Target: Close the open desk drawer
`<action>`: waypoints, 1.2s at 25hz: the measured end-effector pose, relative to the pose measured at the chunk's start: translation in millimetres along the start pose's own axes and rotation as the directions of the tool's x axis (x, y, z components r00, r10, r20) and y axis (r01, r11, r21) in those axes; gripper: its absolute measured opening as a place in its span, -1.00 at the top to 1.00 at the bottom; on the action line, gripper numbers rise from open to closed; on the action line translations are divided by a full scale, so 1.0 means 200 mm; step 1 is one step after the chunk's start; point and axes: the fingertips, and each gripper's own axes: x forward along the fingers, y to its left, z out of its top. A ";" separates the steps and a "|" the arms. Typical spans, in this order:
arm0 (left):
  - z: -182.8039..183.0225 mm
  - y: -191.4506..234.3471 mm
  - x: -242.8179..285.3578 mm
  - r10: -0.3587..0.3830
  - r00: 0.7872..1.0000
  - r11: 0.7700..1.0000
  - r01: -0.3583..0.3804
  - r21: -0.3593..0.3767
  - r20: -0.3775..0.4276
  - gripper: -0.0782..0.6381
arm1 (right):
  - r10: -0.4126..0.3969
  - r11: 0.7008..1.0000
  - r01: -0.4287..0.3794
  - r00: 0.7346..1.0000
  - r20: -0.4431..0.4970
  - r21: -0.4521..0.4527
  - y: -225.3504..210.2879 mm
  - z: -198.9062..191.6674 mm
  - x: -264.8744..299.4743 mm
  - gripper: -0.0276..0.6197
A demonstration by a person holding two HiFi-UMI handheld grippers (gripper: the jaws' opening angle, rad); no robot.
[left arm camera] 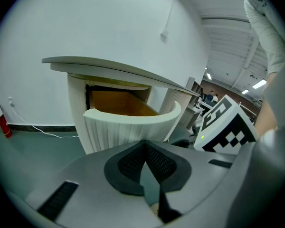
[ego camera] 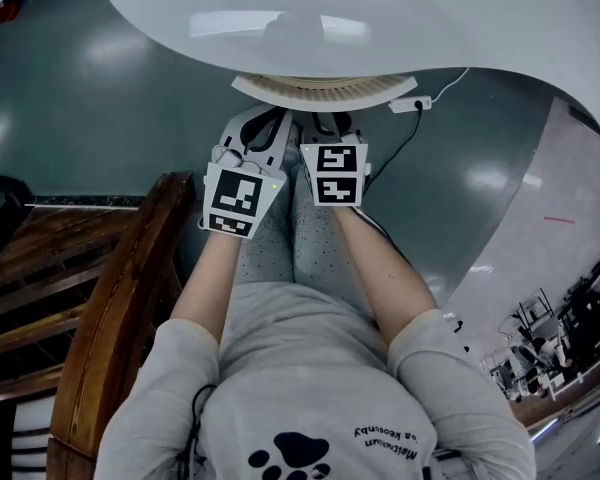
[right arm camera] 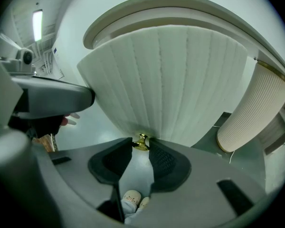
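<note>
The white ribbed drawer [ego camera: 310, 90] juts out from under the curved white desk top [ego camera: 380, 18]. In the left gripper view the drawer [left arm camera: 128, 125] stands open and shows its wooden inside. My right gripper [right arm camera: 141, 145] has its jaws round the small brass knob [right arm camera: 141, 142] at the bottom middle of the drawer front [right arm camera: 171, 80], pads against it. My left gripper [left arm camera: 145, 144] is shut with nothing in it, its tips close to the drawer front's lower edge; whether they touch it I cannot tell. In the head view both grippers [ego camera: 265, 120] [ego camera: 325, 120] sit side by side at the drawer.
A dark wooden chair [ego camera: 110, 298] stands at my left. A power strip [ego camera: 410, 103] with its cable lies on the floor under the desk. The desk's ribbed leg [right arm camera: 251, 108] stands right of the drawer. My legs [ego camera: 300, 238] are below the grippers.
</note>
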 end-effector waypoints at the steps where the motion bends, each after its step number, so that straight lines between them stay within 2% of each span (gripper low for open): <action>1: 0.01 0.01 0.01 0.001 1.000 1.000 -0.001 -0.001 0.002 0.76 | -0.001 1.000 0.001 1.000 0.001 0.002 0.00 0.01 0.01 0.54; 10: 0.09 0.07 0.06 0.002 1.000 1.000 -0.003 0.009 0.029 0.76 | -0.014 1.000 0.013 1.000 0.023 0.006 -0.04 0.11 0.05 0.54; 30: 0.31 0.26 0.22 0.077 0.991 0.997 -0.079 0.017 0.112 0.76 | -0.021 1.000 0.023 0.996 0.092 -0.021 -0.16 0.39 0.20 0.55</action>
